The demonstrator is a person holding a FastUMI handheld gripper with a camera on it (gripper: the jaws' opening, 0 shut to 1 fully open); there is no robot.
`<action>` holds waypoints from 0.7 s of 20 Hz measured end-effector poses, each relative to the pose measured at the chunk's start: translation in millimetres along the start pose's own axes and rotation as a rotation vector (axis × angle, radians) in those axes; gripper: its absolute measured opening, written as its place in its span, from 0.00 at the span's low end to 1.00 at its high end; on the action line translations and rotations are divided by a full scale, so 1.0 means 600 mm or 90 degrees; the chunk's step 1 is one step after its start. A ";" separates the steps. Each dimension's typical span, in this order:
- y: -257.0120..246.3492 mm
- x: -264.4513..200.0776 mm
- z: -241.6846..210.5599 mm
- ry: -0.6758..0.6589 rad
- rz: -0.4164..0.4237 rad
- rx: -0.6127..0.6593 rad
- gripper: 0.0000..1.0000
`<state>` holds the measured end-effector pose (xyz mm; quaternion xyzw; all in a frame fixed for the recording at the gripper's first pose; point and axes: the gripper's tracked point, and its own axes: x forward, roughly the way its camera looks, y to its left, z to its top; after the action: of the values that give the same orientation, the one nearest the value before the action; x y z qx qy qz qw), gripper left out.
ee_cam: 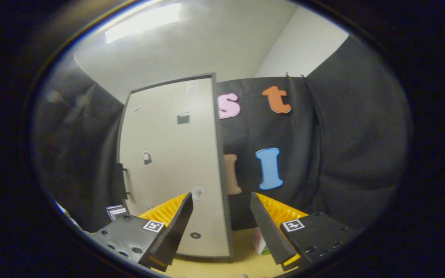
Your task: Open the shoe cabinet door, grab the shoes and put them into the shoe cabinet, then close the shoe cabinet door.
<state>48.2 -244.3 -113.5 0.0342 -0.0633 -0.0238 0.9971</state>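
Shoe cabinet stood shut, its door facing me | my tongs hung apart and empty just before its lower edge, seemingly lined up to open it

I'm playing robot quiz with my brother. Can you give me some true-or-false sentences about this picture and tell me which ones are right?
1. The gripper has its jaws open with nothing between them. True.
2. The shoe cabinet stands beyond the jaws. True.
3. The gripper is holding a shoe. False: it holds nothing.
4. The cabinet lies flat on the floor. False: it stands upright.
5. The cabinet's front is dark red. False: it is pale with a dark edge.
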 end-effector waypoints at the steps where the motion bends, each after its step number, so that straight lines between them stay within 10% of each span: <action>1: -0.087 -0.001 -0.012 -0.025 -0.002 -0.023 0.95; 8: -0.398 0.077 -0.360 0.004 0.009 0.030 0.95; 14: -0.435 0.099 -0.589 0.081 0.030 0.023 0.95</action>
<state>140.9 -484.4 -474.3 0.0519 -0.0008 0.0030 0.9986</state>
